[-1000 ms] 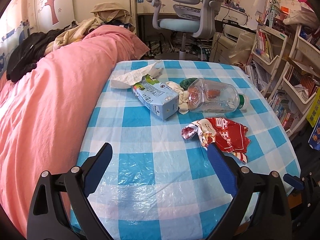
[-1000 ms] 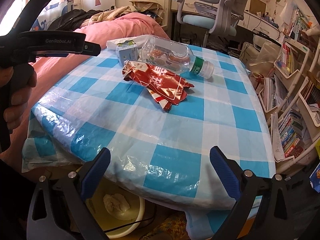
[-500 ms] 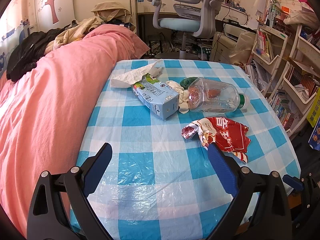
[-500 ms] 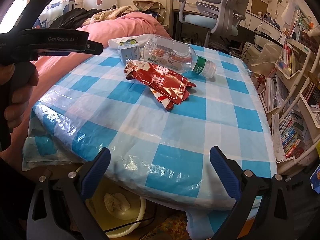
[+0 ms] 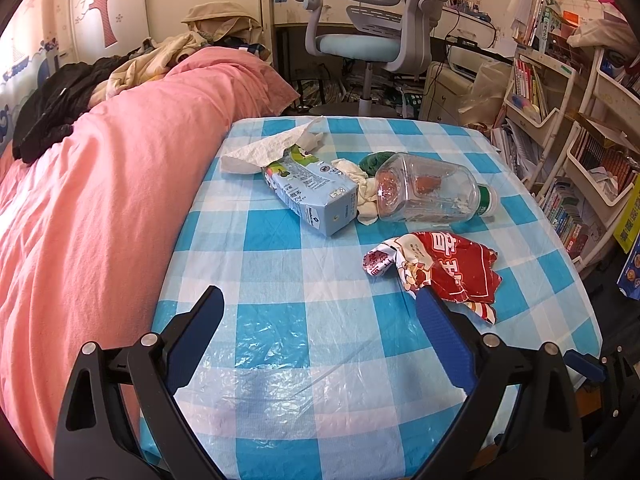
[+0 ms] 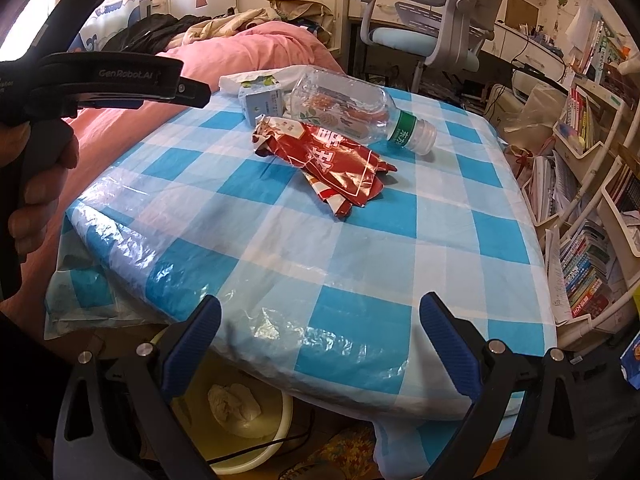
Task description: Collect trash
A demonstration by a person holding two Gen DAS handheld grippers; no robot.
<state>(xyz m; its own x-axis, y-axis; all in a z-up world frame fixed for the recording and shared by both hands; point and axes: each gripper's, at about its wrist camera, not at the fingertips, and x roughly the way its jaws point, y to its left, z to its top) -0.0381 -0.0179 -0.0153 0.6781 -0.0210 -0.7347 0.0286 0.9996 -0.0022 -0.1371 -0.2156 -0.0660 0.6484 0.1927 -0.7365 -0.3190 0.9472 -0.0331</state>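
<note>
We log the left claw (image 5: pixel 318 312) spread wide and empty over the counter (image 5: pixel 280 344) near edge. Toward the far edge lie tissue (image 5: pixel 264 150), carton (image 5: pixel 316 194), bottle (image 5: pixel 430 194), then red wrapper (image 5: pixel 444 266) toward the right edge. Right claw (image 6: pixel 320 320) is likewise released, above a yellow basin (image 6: pixel 256 440).

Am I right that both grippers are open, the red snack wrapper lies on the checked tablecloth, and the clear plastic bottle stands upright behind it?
Not quite: the clear plastic bottle lies on its side, as the right wrist view shows. Both grippers are open, and the red snack wrapper lies on the checked tablecloth.
</note>
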